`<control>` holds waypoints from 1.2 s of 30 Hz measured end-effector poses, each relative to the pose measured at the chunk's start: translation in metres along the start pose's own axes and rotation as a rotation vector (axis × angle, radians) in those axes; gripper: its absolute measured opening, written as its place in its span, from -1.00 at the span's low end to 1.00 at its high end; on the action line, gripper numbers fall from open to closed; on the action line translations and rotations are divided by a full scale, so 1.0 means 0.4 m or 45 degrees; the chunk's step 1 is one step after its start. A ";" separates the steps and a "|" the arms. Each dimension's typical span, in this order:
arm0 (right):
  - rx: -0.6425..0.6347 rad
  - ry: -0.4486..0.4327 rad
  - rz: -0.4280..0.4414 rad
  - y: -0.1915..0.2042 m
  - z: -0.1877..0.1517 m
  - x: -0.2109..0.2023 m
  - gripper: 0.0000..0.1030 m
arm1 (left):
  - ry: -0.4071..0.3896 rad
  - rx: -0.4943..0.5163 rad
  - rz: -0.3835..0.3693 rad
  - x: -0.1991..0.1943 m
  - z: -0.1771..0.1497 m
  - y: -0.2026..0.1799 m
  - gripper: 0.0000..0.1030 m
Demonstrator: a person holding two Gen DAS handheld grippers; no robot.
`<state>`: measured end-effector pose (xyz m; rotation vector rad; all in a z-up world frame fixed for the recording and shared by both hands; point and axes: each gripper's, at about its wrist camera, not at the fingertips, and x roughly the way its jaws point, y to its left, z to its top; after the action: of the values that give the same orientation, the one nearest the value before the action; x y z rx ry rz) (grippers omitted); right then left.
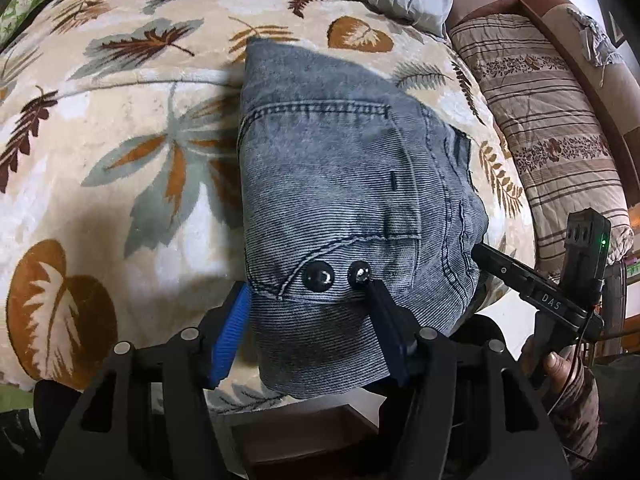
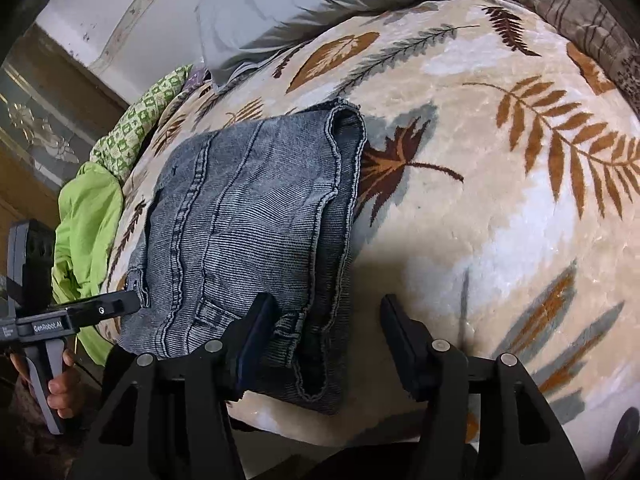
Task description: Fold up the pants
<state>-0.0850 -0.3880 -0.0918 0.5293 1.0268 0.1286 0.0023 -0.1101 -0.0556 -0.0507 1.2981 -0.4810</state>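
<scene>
A: The jeans [image 1: 344, 184] lie folded into a thick bundle on the leaf-print blanket [image 1: 120, 168], near its front edge. The left gripper [image 1: 308, 320] hangs over the near end at 6 o'clock, jaws spread, denim between them but no pinch.

B: Same story on the right. The right gripper [image 2: 328, 336] has its jaws apart. 1 finger [image 2: 256, 332] rests on the stacked hems, the other stands over bare blanket at 5 o'clock of the bundle.

A: So both have let go. I read this as the release after a fold.

B: Agreed. To finish it well, I'd lift both straight off, so no pad drags the top layer askew. The 2 rivets [image 1: 320, 276] sit right by the left fingertip [image 1: 374, 288]; watch for a snag there.

A: And those layered edges at 3 o'clock look slightly uneven. A light press would flatten them.

B: The grey pillow [image 2: 312, 4] at 12 o'clock stays well apart.
</scene>
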 end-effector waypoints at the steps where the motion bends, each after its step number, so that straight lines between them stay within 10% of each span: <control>1: 0.004 -0.003 0.006 0.001 -0.002 -0.009 0.10 | -0.007 0.007 0.004 -0.005 0.001 -0.002 0.16; 12: 0.076 -0.093 0.083 0.009 0.086 -0.053 0.30 | -0.100 0.015 0.035 -0.076 0.063 0.016 0.42; 29: 0.210 0.011 0.513 -0.073 0.103 0.093 0.38 | 0.175 -0.294 -0.327 0.107 0.151 0.082 0.59; 36: 0.067 0.060 0.407 -0.028 0.113 0.105 0.00 | 0.167 -0.260 -0.322 0.113 0.150 0.054 0.48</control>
<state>-0.0267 -0.3995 -0.1116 0.7396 0.9873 0.3995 0.0733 -0.1209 -0.0864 -0.3630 1.4749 -0.5727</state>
